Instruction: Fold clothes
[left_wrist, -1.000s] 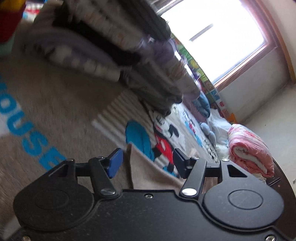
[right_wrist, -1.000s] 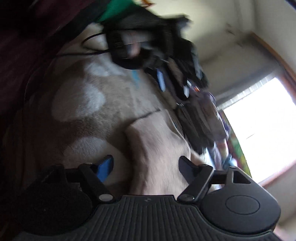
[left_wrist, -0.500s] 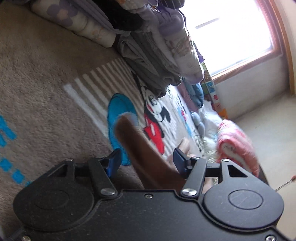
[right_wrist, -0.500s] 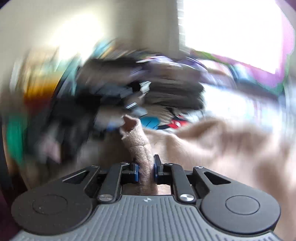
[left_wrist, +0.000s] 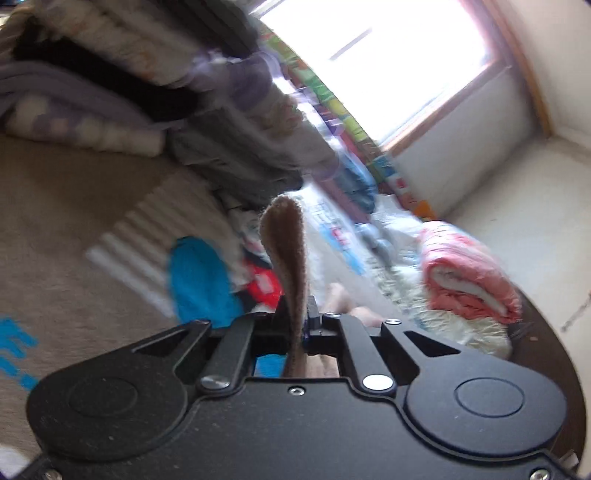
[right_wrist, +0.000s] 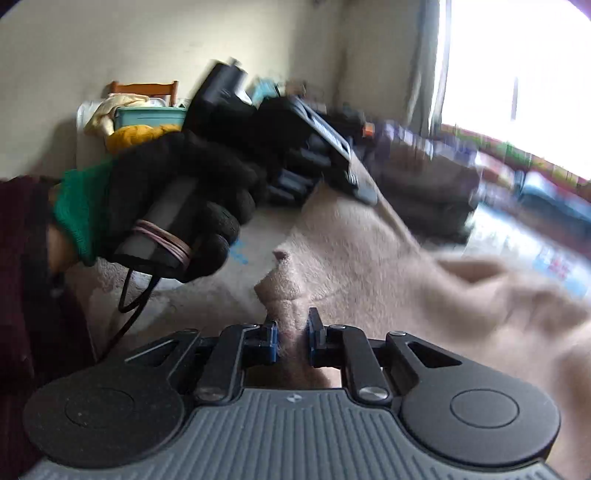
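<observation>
The left gripper (left_wrist: 300, 325) had its fingers squeezed tight on a thin fold of the tan fuzzy cloth (left_wrist: 286, 251). The fold stuck up past the fingers. The right gripper (right_wrist: 291, 338) had its fingers clamped on another bunched bit of the same cloth (right_wrist: 369, 266), and the rest of it spread away to the right, up off the rug. A hand (right_wrist: 177, 206) in a black glove with a green cuff held the handle of the other gripper, just up and to the left. Under the cloth lay a rug (left_wrist: 55, 236) with a blue shape and stripes. Farther off sat a pile of folded clothes (left_wrist: 122, 99), a pink rolled blanket (left_wrist: 469, 277) and a bright window (left_wrist: 391, 62).
</observation>
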